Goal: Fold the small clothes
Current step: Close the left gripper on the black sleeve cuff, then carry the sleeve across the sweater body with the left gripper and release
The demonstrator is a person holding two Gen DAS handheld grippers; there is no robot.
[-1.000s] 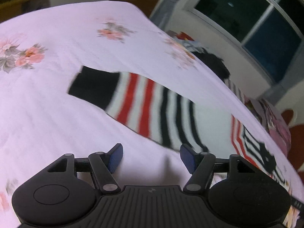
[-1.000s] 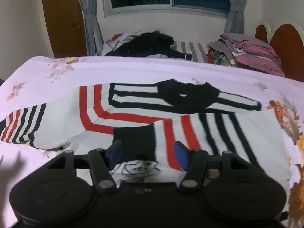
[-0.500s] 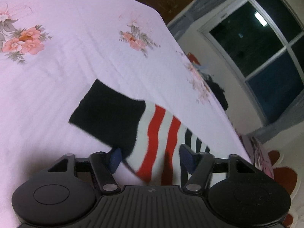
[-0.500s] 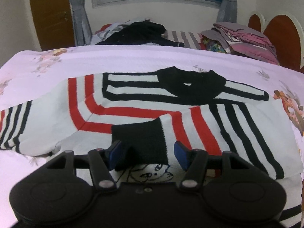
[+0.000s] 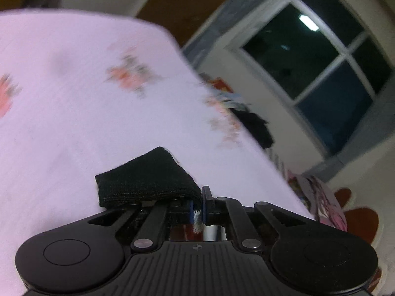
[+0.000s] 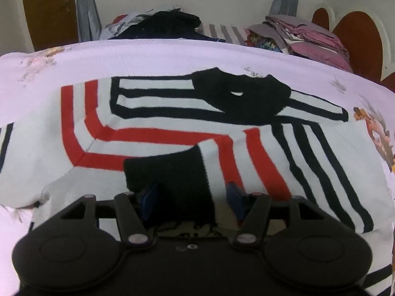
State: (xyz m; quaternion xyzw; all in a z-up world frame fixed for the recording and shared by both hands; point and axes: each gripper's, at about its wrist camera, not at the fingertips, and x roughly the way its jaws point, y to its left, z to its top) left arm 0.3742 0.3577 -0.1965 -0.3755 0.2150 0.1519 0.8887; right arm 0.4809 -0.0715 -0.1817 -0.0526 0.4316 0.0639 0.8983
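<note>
Left tongs [image 5: 196, 208]: clamped on the left sleeve [image 5: 148, 176], knit pinched between the blue pads, black cuff sticking out ahead and to the left of them.
Why held so: looks like the grip for carrying that sleeve across the body of the jumper.
Right tongs [image 6: 192, 201]: apart, pads either side of the right sleeve cuff [image 6: 170, 180], not pressing on it.
Striped jumper [image 6: 158, 120]: spread flat on the bed [image 6: 160, 54], just ahead of the right tongs, collar at the far side.
Right sleeve: already laid across the chest.
</note>
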